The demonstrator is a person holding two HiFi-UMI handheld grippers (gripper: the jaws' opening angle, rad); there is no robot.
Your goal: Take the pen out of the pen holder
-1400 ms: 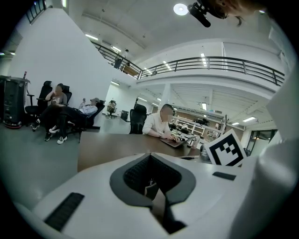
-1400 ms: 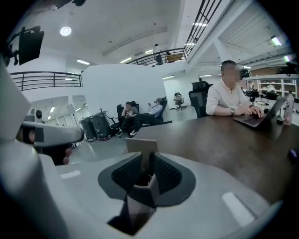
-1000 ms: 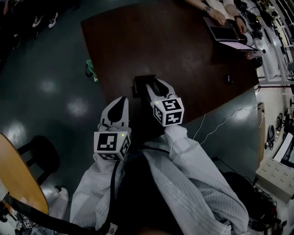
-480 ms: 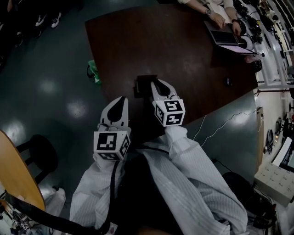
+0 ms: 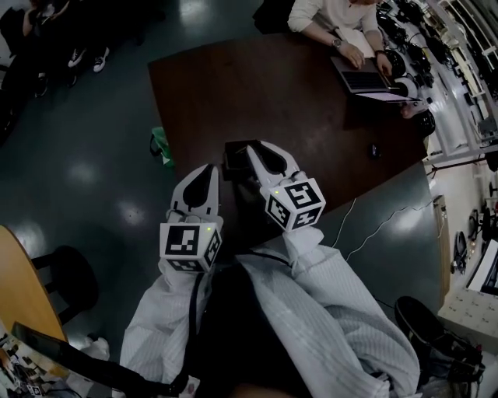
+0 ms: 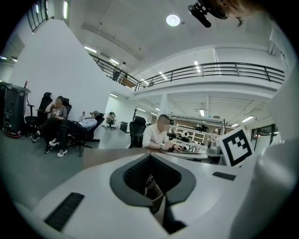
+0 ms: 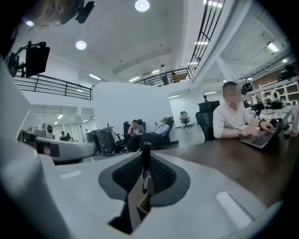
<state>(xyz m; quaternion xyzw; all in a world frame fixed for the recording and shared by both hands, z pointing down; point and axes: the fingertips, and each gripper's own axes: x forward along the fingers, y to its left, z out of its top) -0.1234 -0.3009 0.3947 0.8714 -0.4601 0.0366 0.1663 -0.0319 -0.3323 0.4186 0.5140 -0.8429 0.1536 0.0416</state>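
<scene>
A thin black pen (image 7: 145, 168) stands upright between the pads of my right gripper (image 7: 145, 179), which is shut on it. In the head view this gripper (image 5: 261, 153) hovers over the near part of the dark brown table (image 5: 311, 116), just above the small dark pen holder (image 5: 238, 155). A brownish box edge (image 7: 141, 204) shows below the pen's lower end, apart from it. My left gripper (image 5: 205, 172) hangs to the left of the holder, off the table's near edge. Its fingers lie together with nothing between them (image 6: 156, 205).
A person (image 5: 334, 19) works at a laptop (image 5: 362, 78) at the table's far right corner. A small dark object (image 5: 375, 150) lies near the right edge. A green item (image 5: 161, 146) sits on the floor by the table; a cable (image 5: 377, 218) trails at right.
My right gripper has risen and drawn slightly back toward me with the pen in it. The head view has shifted, showing more of the person at the laptop. The left gripper looks much the same.
</scene>
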